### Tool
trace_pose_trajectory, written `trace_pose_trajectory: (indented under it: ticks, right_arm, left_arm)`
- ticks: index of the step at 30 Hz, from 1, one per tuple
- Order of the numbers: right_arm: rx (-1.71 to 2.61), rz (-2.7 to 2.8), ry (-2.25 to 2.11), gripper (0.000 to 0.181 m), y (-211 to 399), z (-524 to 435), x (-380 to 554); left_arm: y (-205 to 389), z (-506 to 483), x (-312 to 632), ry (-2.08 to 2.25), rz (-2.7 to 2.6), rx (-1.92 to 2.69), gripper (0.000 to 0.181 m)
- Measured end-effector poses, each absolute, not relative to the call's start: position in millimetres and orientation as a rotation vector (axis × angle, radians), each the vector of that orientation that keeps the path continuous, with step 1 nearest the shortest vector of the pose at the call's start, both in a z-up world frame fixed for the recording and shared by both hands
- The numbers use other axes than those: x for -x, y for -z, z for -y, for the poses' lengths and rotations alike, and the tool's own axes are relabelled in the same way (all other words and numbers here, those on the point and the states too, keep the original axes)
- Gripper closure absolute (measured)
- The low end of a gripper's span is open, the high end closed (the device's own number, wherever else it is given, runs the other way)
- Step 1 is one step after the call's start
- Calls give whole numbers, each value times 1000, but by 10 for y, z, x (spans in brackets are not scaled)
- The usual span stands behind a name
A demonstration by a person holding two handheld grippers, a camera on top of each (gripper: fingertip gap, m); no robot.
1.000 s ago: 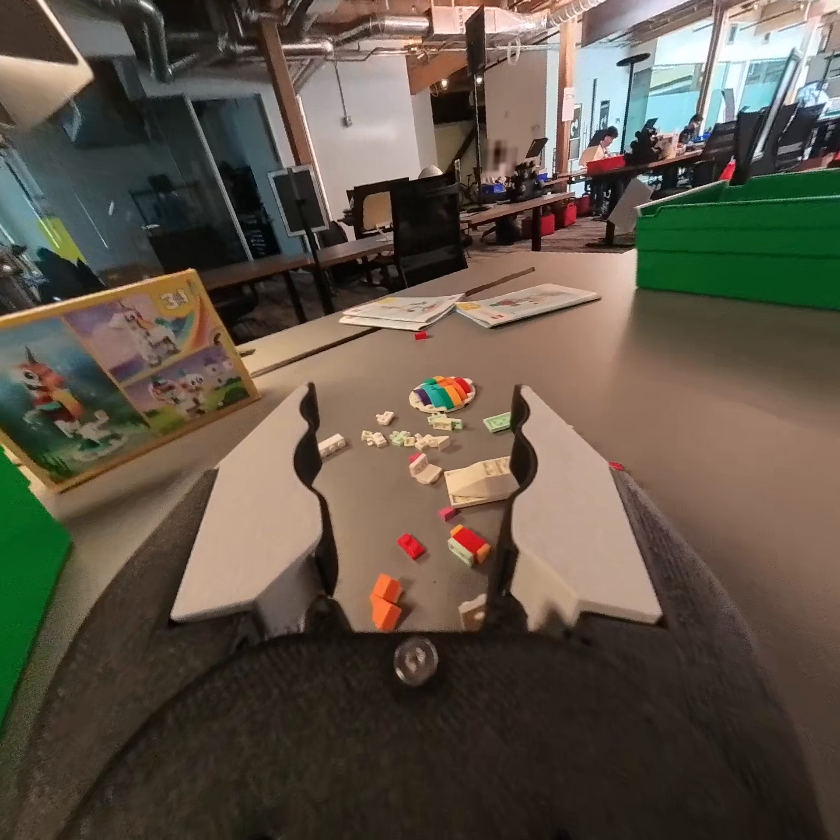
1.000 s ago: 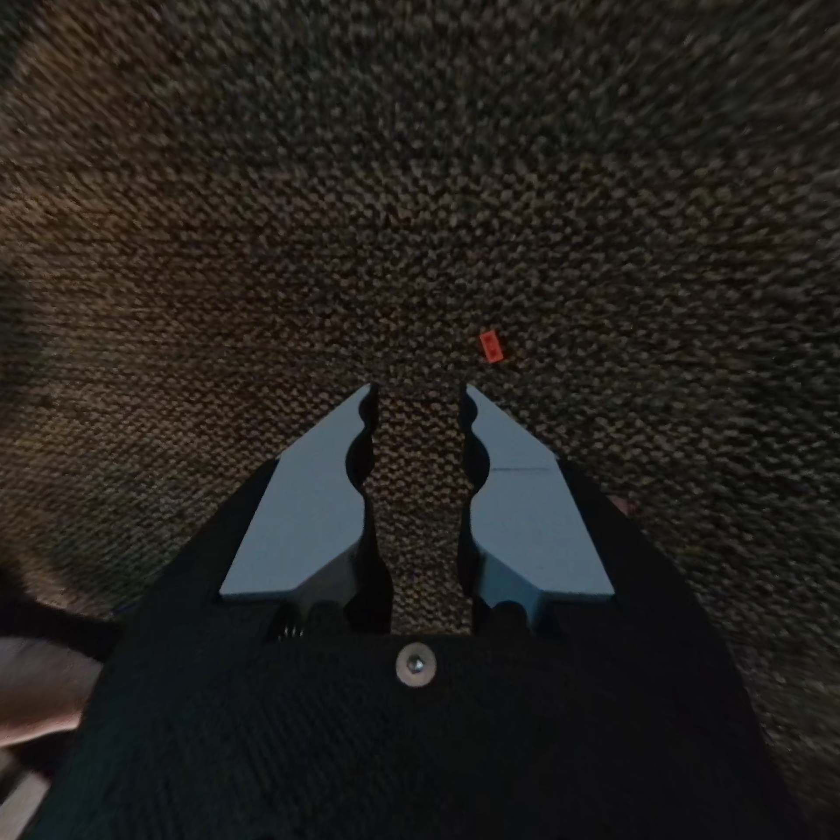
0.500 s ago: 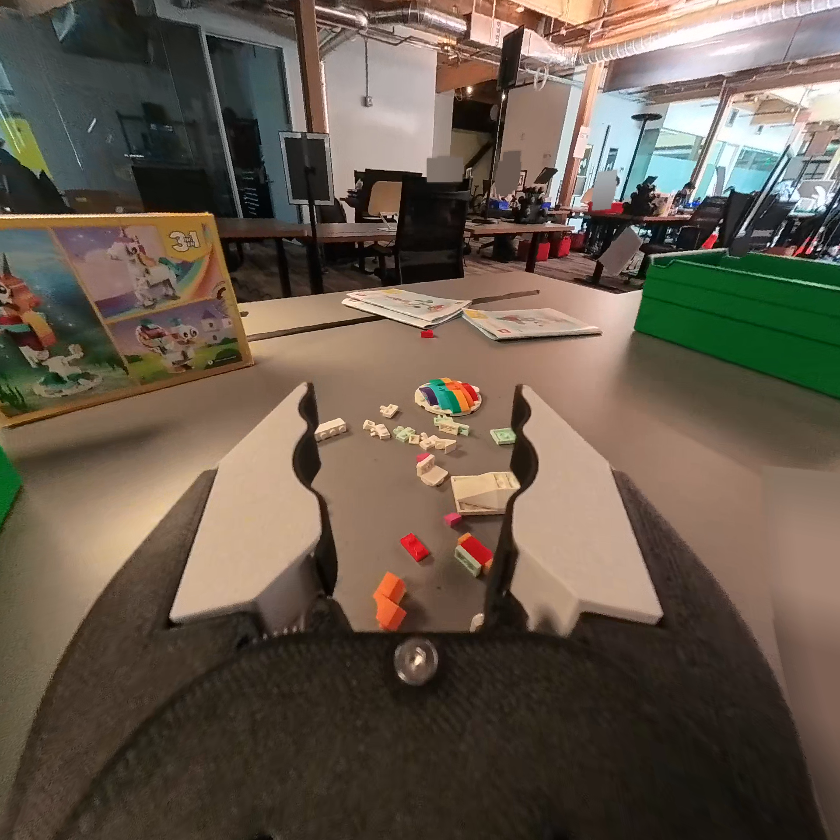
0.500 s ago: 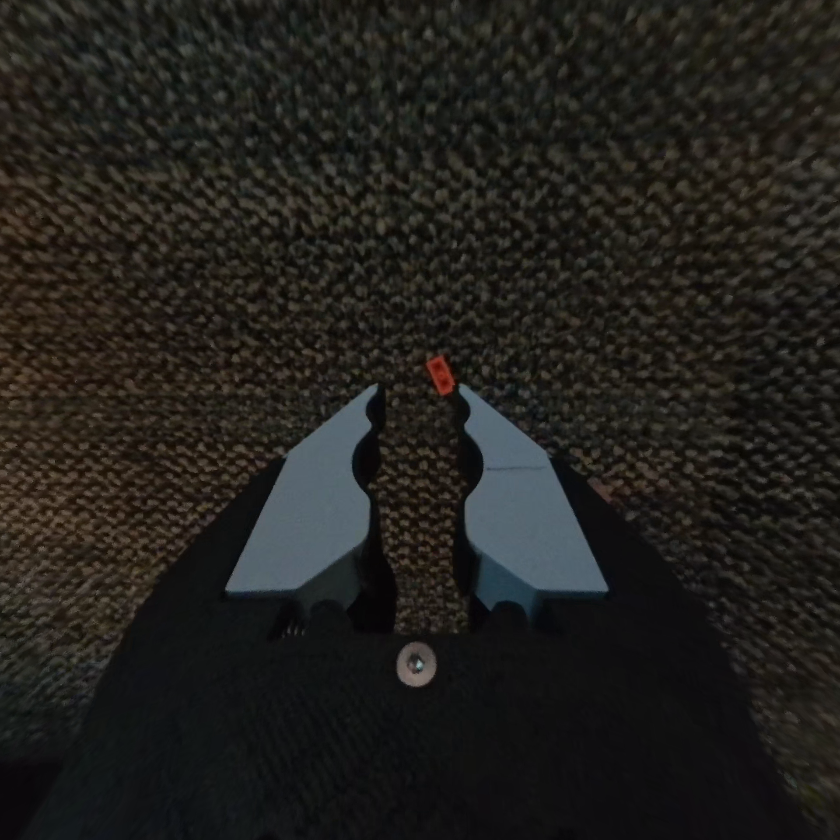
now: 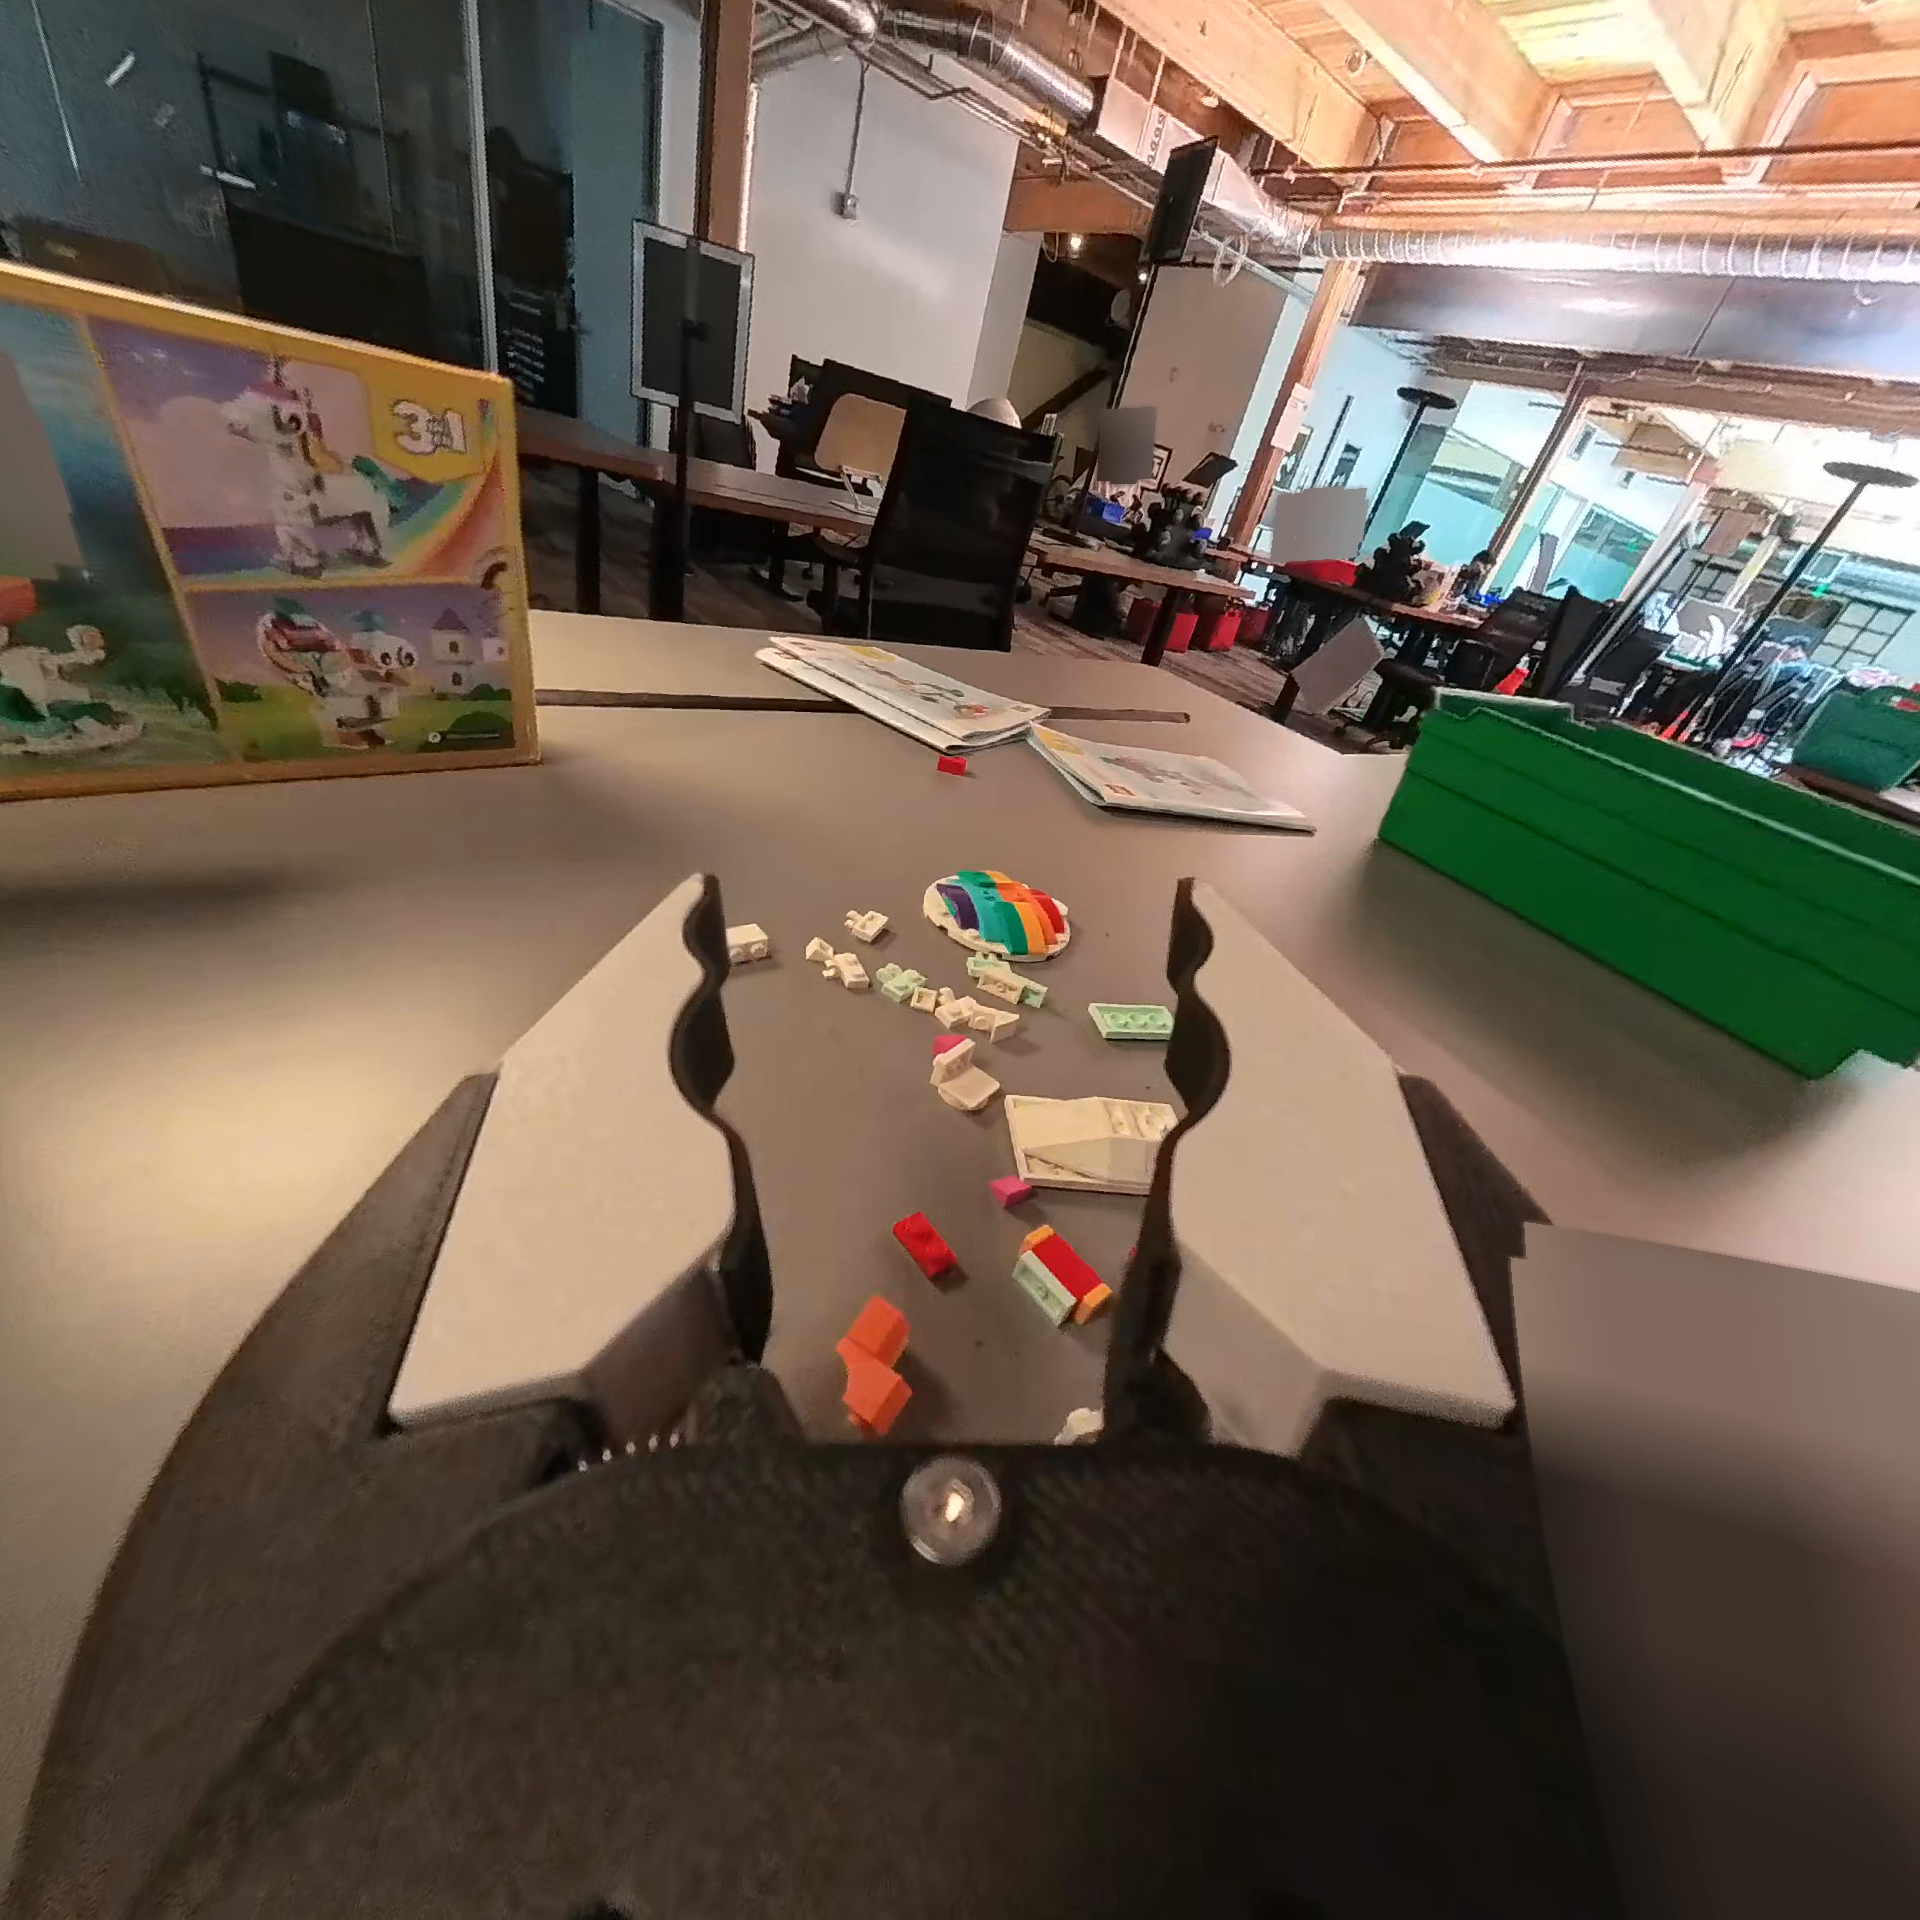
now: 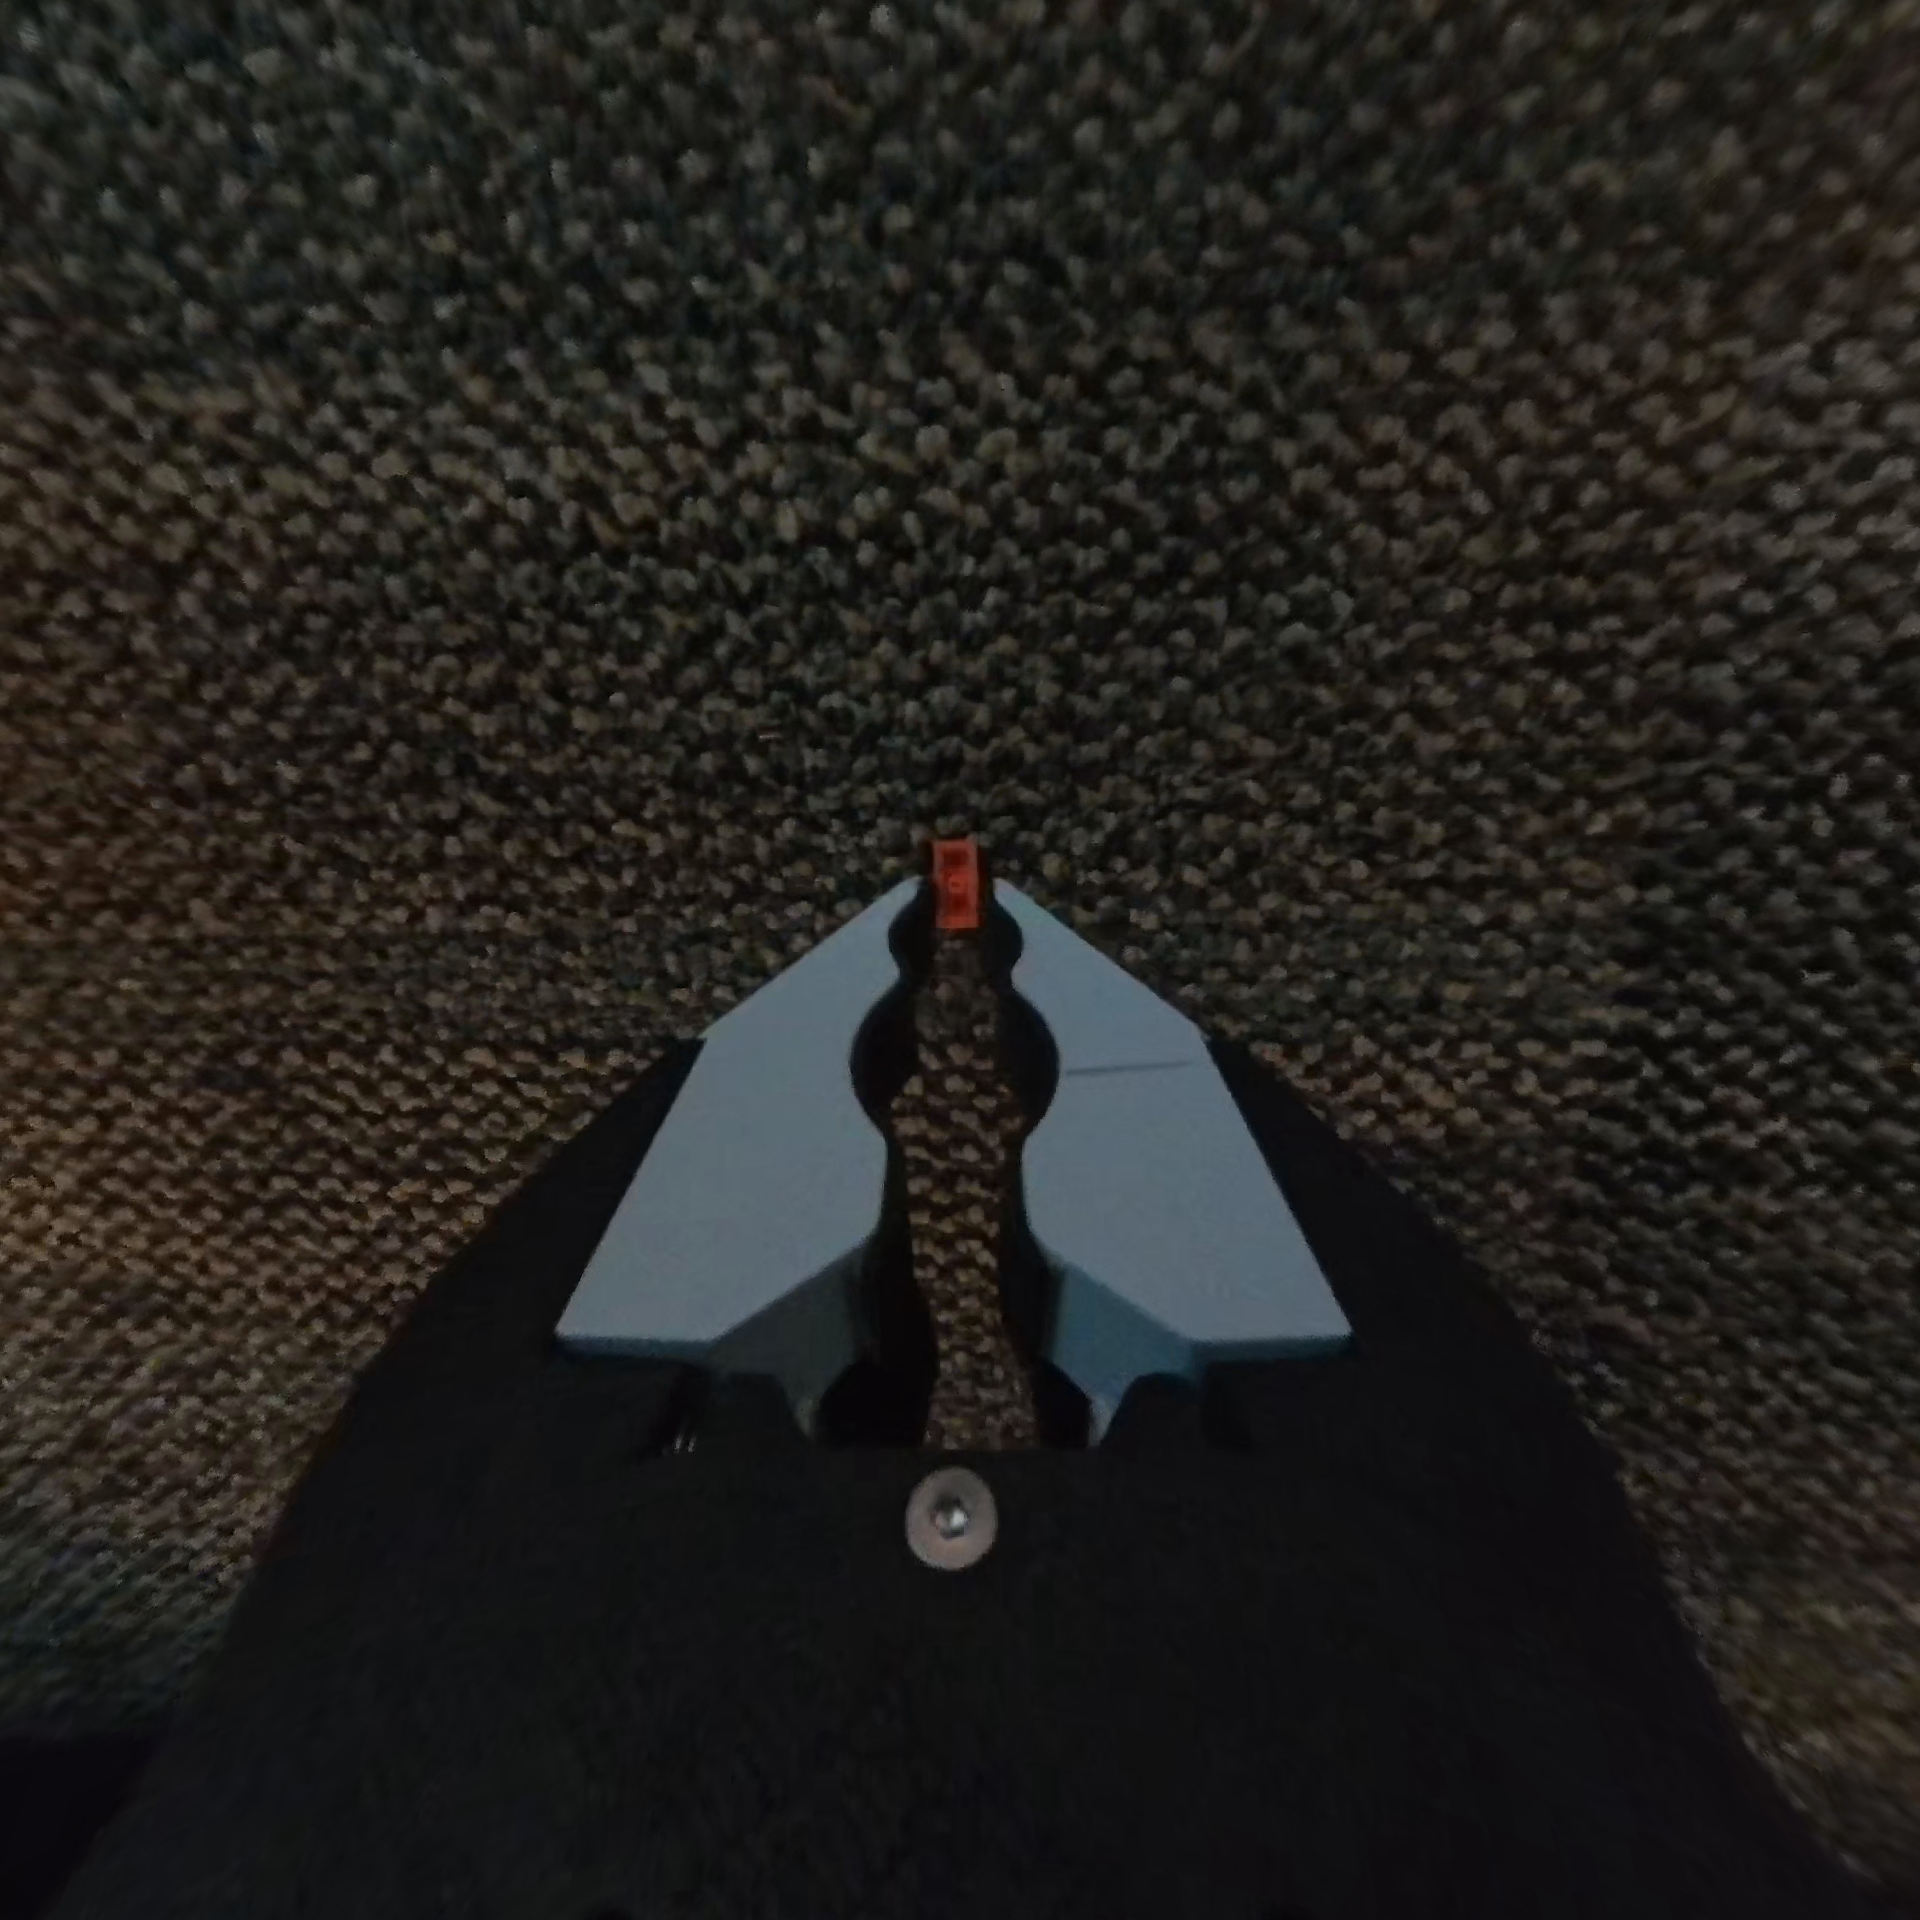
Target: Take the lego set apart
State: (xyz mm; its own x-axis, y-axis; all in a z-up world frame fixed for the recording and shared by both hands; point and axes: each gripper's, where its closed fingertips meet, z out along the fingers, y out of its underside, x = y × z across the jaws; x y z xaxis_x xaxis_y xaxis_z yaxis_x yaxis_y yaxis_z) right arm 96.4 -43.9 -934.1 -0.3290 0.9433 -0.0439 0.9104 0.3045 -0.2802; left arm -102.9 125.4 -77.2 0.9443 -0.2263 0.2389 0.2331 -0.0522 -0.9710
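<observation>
In the left wrist view the left gripper (image 5: 940, 914) hangs just above the grey worktop (image 5: 312, 997) with its jaws spread wide and nothing between them. Loose lego pieces lie scattered in the middle of the frame, most of them seen through the gap between the jaws. A round white plate topped with rainbow-coloured bricks (image 5: 997, 914) sits farthest back. A string of small white and pale green bits (image 5: 925, 987) runs in front of it, with a pale green flat plate (image 5: 1130, 1020) toward the right. Nearer the camera lie a white sloped block (image 5: 1086, 1138), a small pink piece (image 5: 1008, 1190), a red brick (image 5: 925, 1244), a red, orange and green stack (image 5: 1060, 1273) and two orange pieces (image 5: 875, 1363). The lego box (image 5: 260, 582) stands upright at the upper left. Two instruction booklets (image 5: 1039, 738) lie at the back centre, with a single red brick (image 5: 951, 764) between them. Green bins (image 5: 1662, 894) fill the right side.

In the right wrist view the right gripper (image 6: 956, 899) points down at dark carpet (image 6: 935, 416). Its jaws are drawn nearly together, pinching a small red brick (image 6: 956, 883) at the very tips, in the centre of the frame.
</observation>
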Motion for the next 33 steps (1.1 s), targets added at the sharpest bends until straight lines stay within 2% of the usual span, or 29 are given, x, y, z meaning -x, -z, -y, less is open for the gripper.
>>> trace_pose_trajectory:
  ticks: [7, 12, 15, 18, 23, 29, 33]
  right_arm:
    - [1728, 2375, -483, 175, 9111, 561, -884]
    - [1692, 2376, -493, 175, 8282, 530, -791]
    - [1718, 2242, -582, 175, 7402, 525, -597]
    - [1742, 2007, -781, 175, 6255, 661, -361]
    - [1479, 1911, -777, 175, 4462, 1092, -338]
    - [1100, 1722, -674, 175, 2904, 1530, -536]
    - [999, 1436, -689, 175, 2019, 1735, -829]
  left_arm:
    - [738, -1218, 1103, 432, 58, 1549, 97]
    - [599, -1085, 1174, 466, 71, 1448, 91]
    - [560, -1007, 1244, 444, 103, 1411, 86]
    - [609, -979, 1263, 395, 134, 1439, 87]
    - [715, -784, 1074, 286, 54, 1568, 91]
    - [-158, 270, 154, 469, -99, 1411, 87]
    - [-287, 1163, -204, 487, -208, 1340, 88]
